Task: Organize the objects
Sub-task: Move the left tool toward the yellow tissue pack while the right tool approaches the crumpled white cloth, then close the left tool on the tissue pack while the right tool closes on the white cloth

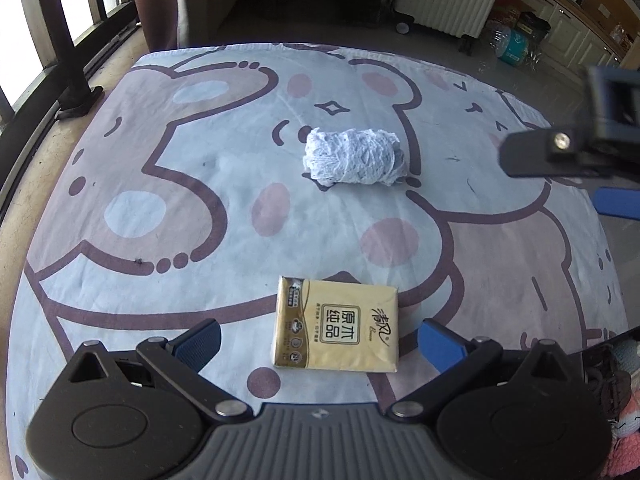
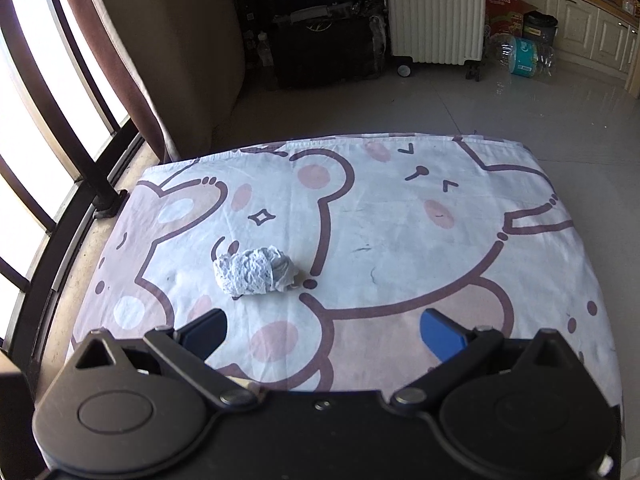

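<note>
Left gripper (image 1: 318, 338) hangs low over the cartoon-print cloth (image 1: 160, 184), jaws spread wide, and the yellow tissue pack (image 1: 337, 325) lies flat between them at the bottom centre of the left wrist view, apart from both blue pads — lined up, it looks, so the fingers can close across its width. Nothing is gripped yet. Further up, centre of frame, sits the crumpled white wad (image 1: 355, 157), a rag or a paper towel, hard to say which, well apart from the pack. Over in the right wrist view, the right gripper (image 2: 323, 334) is wide too and carrying nothing, and that same wad (image 2: 256, 270) shows left of centre, ahead of the left pad and outside the span of the fingers. From the left camera the right gripper pokes in at the right edge, held off to the side, likely leaving the pack to the left. At the lower right corner there's something pink and knitted (image 1: 626, 420), mostly cut off. Both items loose, so the sorting looks barely begun.
</note>
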`<state>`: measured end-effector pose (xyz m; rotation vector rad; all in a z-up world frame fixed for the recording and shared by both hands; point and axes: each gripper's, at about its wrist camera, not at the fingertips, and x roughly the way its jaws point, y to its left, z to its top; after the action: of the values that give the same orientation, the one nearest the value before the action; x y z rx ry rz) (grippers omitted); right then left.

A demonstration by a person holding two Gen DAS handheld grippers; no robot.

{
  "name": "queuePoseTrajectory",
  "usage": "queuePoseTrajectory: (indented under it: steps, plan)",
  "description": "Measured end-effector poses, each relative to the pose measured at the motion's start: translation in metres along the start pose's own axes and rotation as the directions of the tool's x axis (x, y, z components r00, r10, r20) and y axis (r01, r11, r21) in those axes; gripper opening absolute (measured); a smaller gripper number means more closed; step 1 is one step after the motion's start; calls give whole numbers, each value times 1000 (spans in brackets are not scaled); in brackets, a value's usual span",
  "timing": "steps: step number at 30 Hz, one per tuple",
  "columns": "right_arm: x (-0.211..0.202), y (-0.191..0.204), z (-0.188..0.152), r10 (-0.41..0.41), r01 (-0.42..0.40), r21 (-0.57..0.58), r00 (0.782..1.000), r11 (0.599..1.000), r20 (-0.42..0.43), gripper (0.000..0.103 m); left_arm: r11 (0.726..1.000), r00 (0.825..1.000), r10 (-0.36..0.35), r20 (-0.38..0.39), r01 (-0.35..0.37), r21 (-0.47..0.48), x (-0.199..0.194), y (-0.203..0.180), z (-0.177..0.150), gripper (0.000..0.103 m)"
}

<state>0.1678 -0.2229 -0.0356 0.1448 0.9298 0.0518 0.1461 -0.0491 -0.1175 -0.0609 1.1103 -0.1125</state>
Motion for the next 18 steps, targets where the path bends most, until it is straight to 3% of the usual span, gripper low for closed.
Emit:
queuePoseTrajectory:
  steps: [7, 12, 18]
  plan:
    - [37, 12, 13, 0, -1, -15, 1000, 1000, -29, 103, 1000, 1000, -6, -16, 6, 4, 14, -7, 1, 100]
    - [56, 13, 19, -3, 3, 11, 999, 1000, -47, 103, 997, 997, -23, -67, 18, -74, 26, -4, 2, 85]
    - [72, 15, 23, 1, 0, 20, 998, 1000, -62, 103, 999, 998, -9, -58, 6, -53, 28, -2, 3, 75]
